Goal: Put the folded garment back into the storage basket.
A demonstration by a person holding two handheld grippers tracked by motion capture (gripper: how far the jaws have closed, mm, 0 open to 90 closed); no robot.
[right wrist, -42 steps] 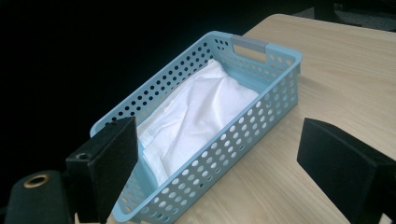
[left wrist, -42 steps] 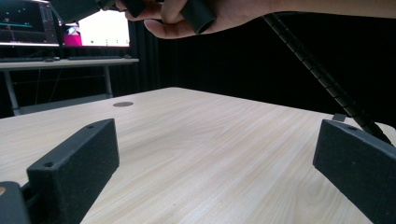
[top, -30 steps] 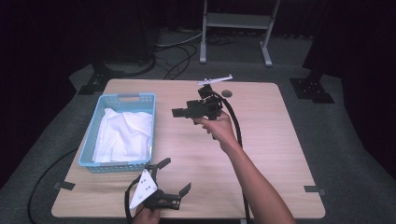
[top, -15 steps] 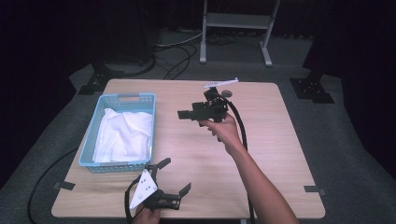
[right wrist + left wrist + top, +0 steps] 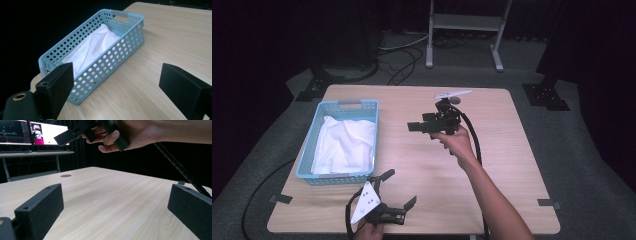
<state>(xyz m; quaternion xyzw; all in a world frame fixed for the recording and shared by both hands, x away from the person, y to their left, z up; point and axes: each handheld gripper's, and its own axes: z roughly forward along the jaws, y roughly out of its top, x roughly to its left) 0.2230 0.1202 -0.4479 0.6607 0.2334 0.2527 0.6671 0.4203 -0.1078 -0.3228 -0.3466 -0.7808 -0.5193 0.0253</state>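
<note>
A light blue perforated basket (image 5: 343,104) stands at the table's left with a white cloth (image 5: 344,145) lying inside it. My right gripper (image 5: 418,122) is held in the air over the middle of the table, pointing left toward the basket, open and holding nothing. Its own view looks down between its jaws (image 5: 120,90) at the basket (image 5: 117,47) and the cloth (image 5: 92,48). My left gripper (image 5: 401,188) rests near the front edge, open and empty. Seen from it (image 5: 115,210), bare tabletop lies between the jaws and the right hand (image 5: 140,132) hovers above.
A small grey disc (image 5: 455,99) and a white flat piece (image 5: 452,93) lie near the table's far edge. The right gripper's black cable (image 5: 474,145) trails back along the forearm. A metal stand (image 5: 467,25) is on the floor behind; monitors (image 5: 47,133) sit on a desk beyond.
The right hand has drifted slightly to the right with its open gripper. The left gripper, basket and cloth have stayed in place.
</note>
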